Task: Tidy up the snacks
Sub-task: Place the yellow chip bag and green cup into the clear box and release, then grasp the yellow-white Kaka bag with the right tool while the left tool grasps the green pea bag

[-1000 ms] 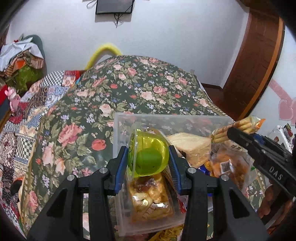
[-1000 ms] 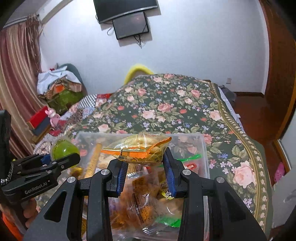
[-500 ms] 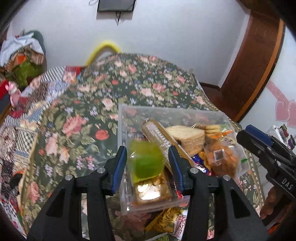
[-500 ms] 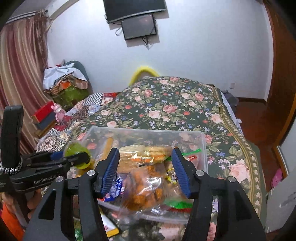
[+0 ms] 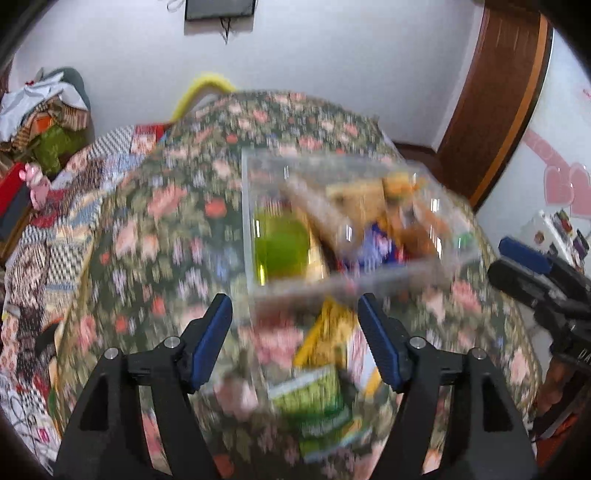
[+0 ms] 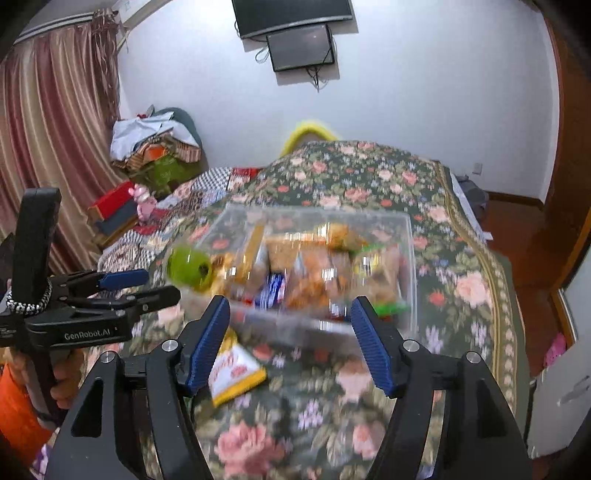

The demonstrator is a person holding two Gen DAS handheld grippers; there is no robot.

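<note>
Inside bin (image 5: 255, 221), green cup (image 5: 282, 247) now released

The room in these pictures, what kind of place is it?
Most likely a bedroom: a bed under a floral bedspread, a wall-mounted TV, curtains, and piled clothes.

Beyond the matt black plastic fingers (image 6: 207, 332) with ribbed blue pads lies a clear, glossy plastic box (image 6: 408, 266). In it sits a shiny translucent green plastic cup (image 6: 190, 268) among crinkly glossy wrappers. Between the fingers, a glossy foil packet (image 6: 232, 373) lies on the bed's matt woven floral cloth (image 6: 369, 177).
</note>
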